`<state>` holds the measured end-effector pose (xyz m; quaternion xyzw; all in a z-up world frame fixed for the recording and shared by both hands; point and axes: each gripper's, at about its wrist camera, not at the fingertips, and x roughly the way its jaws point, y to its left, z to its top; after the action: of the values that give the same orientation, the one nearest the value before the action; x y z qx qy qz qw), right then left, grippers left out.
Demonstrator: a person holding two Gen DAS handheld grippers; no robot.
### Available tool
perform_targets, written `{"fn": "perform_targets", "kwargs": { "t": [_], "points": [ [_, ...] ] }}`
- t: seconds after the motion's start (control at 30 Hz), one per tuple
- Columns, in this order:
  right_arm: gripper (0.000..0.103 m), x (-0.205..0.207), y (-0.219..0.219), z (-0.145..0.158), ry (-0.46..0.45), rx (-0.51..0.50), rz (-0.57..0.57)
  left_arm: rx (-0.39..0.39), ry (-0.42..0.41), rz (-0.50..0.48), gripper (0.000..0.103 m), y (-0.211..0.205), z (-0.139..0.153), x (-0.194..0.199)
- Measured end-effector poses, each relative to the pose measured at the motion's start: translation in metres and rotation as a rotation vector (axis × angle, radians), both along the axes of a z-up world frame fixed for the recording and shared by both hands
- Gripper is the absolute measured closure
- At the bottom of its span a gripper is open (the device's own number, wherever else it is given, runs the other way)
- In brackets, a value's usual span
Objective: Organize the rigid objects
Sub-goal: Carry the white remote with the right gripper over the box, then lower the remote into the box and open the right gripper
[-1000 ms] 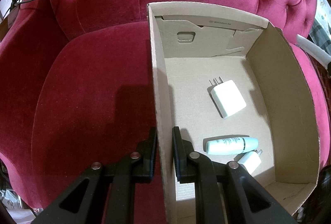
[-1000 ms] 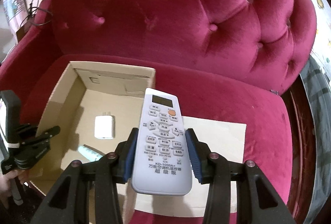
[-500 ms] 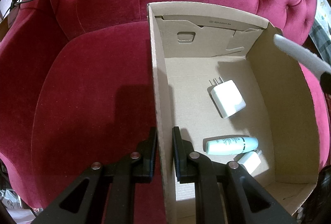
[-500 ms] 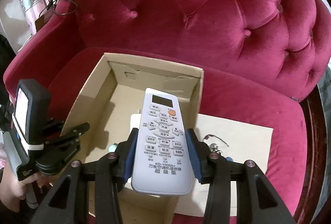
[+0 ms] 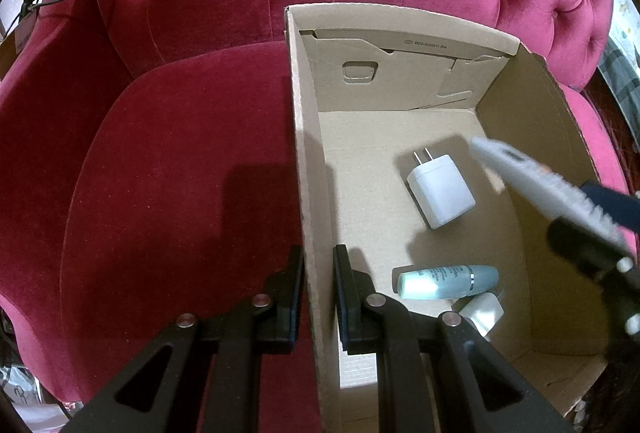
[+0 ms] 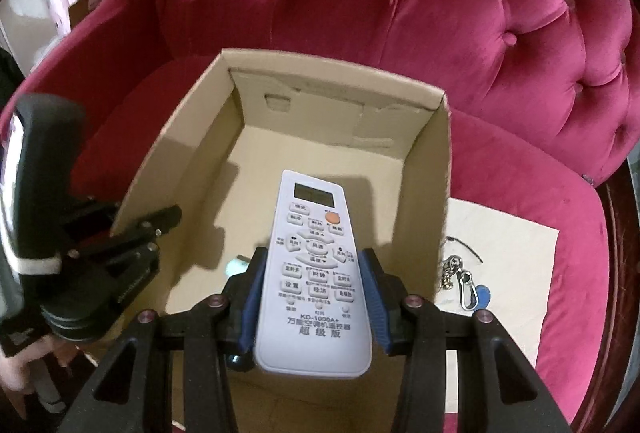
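Your right gripper [image 6: 314,297] holds the air-conditioner remote [image 6: 314,269] by its sides, over the open cardboard box [image 6: 438,169]. Your left gripper [image 5: 318,297] is clamped on the box's left wall; keep it there. Lower the remote onto bare floor, away from the white charger [image 5: 440,191] and the tube [image 5: 448,281], before you release.

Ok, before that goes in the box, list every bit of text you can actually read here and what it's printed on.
"KD-1000A+" on the lower face of the remote control, held in the right gripper.
"万能空调机遥控器" just under it.
"超级版" below that.
Remote button labels: Chinese, too small to read reliably.
Small print on the cardboard box's inner back flap: too blurred to read.
Teal bottle: label print too small to read.
White charger: no text visible.
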<state>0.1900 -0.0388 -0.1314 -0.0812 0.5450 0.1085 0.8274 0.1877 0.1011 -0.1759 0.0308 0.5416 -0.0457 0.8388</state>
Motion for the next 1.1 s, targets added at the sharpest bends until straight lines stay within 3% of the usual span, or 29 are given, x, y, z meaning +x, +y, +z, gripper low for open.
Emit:
{"fn": "perform_targets", "kwargs": {
  "t": [0.33,0.9,1.1],
  "points": [
    [0.055,-0.001,0.005,-0.033,0.054,-0.035,-0.030,-0.003,0.001,0.001,0.088,0.000,0.000,0.000],
    [0.057,-0.007,0.007,-0.058,0.108,-0.031,-0.036,-0.004,0.000,0.001,0.088,0.001,0.000,0.000],
    [0.048,-0.008,0.008,-0.054,0.089,-0.013,-0.032,-0.002,0.000,0.001,0.087,0.001,0.000,0.000]
  ]
}}
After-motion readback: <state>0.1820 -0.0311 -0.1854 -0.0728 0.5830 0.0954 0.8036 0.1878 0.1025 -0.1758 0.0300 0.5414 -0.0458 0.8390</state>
